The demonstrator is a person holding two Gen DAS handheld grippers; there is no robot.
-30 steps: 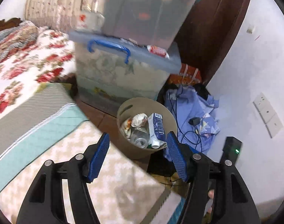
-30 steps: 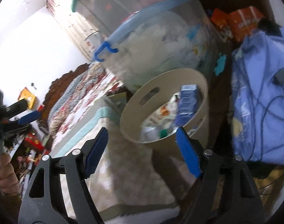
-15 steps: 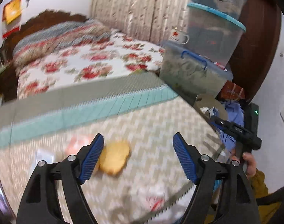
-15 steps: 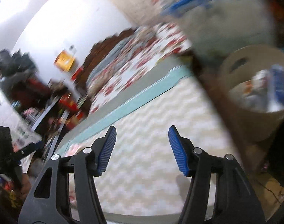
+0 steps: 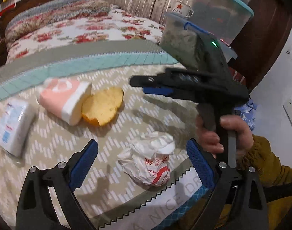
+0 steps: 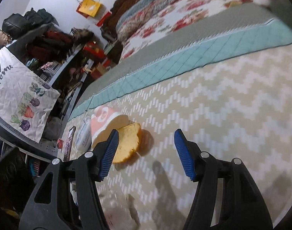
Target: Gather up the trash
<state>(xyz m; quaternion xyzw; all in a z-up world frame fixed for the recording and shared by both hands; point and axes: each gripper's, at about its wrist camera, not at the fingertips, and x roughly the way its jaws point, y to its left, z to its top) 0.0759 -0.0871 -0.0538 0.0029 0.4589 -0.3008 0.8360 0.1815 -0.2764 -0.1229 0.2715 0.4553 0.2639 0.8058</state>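
A crumpled white paper wrapper (image 5: 148,163) with red print lies on the zigzag bed cover (image 5: 146,115). My left gripper (image 5: 141,147) hangs over it, jaws opening, one pad on each side and neither touching it. Farther off lie a yellow peel (image 5: 102,105), a pink and white packet (image 5: 64,97) and a white tissue pack (image 5: 11,122). My right gripper (image 5: 146,86), held by a hand (image 5: 232,134), reaches in from the right, above the cover. In its own view the right gripper (image 6: 146,134) is open and holds nothing, with the peel (image 6: 128,141) just beyond its left finger.
Stacked plastic storage boxes (image 5: 213,19) and a mug (image 5: 182,9) stand at the bed's far right. A floral quilt (image 5: 79,30) covers the far half. A dark phone (image 6: 69,143) lies by the tissue pack (image 6: 83,136). Crowded shelves (image 6: 50,38) flank the bed's left side.
Both grippers swung away from the waste bin to the bed cover. The left jaws spread wider and came down over the crumpled wrapper. The right gripper now faces the peel.
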